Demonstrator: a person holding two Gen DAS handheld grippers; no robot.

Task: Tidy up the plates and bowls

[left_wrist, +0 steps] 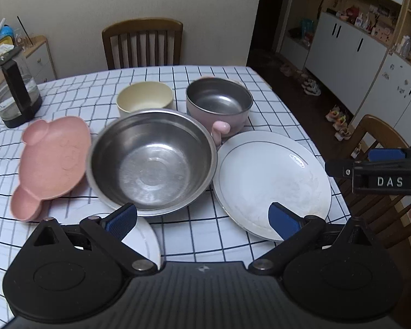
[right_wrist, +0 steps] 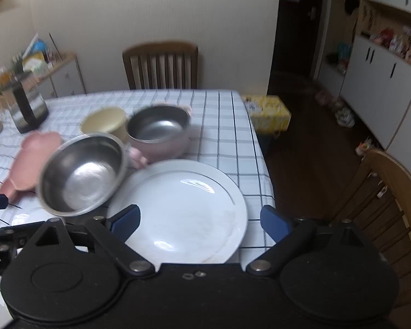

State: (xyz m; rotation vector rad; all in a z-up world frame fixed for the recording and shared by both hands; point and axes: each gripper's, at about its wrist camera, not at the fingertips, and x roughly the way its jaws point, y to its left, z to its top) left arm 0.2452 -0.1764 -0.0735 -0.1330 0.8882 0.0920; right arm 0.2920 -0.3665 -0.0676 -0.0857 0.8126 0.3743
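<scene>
On the checked tablecloth stand a large steel bowl [left_wrist: 152, 161] [right_wrist: 82, 174], a big white plate [left_wrist: 271, 181] [right_wrist: 183, 208] to its right, a pink bear-shaped dish [left_wrist: 50, 164] [right_wrist: 31, 156] to its left, a cream bowl [left_wrist: 145, 98] [right_wrist: 105, 123] and a pink steel-lined bowl with handle [left_wrist: 219, 107] [right_wrist: 159, 131] behind. A smaller white plate [left_wrist: 142, 235] lies under my left gripper. My left gripper [left_wrist: 202, 219] is open and empty, near the steel bowl's front. My right gripper [right_wrist: 200, 223] is open and empty over the big plate's front edge.
A glass kettle [left_wrist: 13, 93] [right_wrist: 27, 109] stands at the table's far left. Wooden chairs stand behind the table [left_wrist: 142, 44] [right_wrist: 161, 65] and at its right side [left_wrist: 378, 137] [right_wrist: 391, 200]. A yellow box [right_wrist: 268, 112] sits past the table's right edge. White cabinets [left_wrist: 350, 52] line the right wall.
</scene>
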